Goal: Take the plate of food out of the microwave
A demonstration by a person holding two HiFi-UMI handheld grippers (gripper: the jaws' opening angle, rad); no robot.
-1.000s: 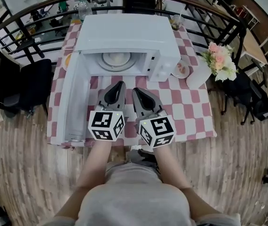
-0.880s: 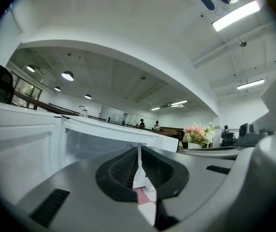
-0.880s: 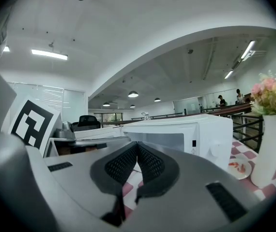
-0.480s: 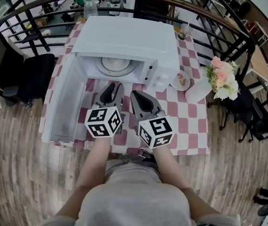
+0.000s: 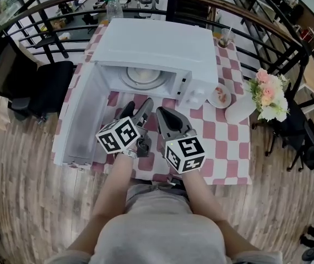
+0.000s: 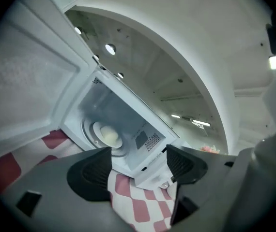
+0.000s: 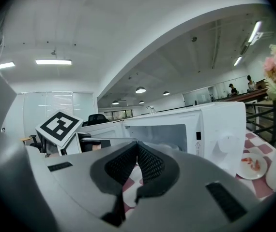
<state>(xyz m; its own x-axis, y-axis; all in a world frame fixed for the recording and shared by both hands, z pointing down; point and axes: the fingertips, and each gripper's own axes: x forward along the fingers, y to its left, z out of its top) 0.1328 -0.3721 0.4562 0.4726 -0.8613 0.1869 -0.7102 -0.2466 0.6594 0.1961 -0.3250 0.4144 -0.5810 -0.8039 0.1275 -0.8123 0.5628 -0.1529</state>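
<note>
Inside the microwave (image 5: 157,43), plate (image 5: 144,76) flat

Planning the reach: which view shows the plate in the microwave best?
Left gripper view: it looks into the open microwave at the plate and its pale food. Head view catches only its front part. Right gripper view: its own jaws mostly hide it.
</note>
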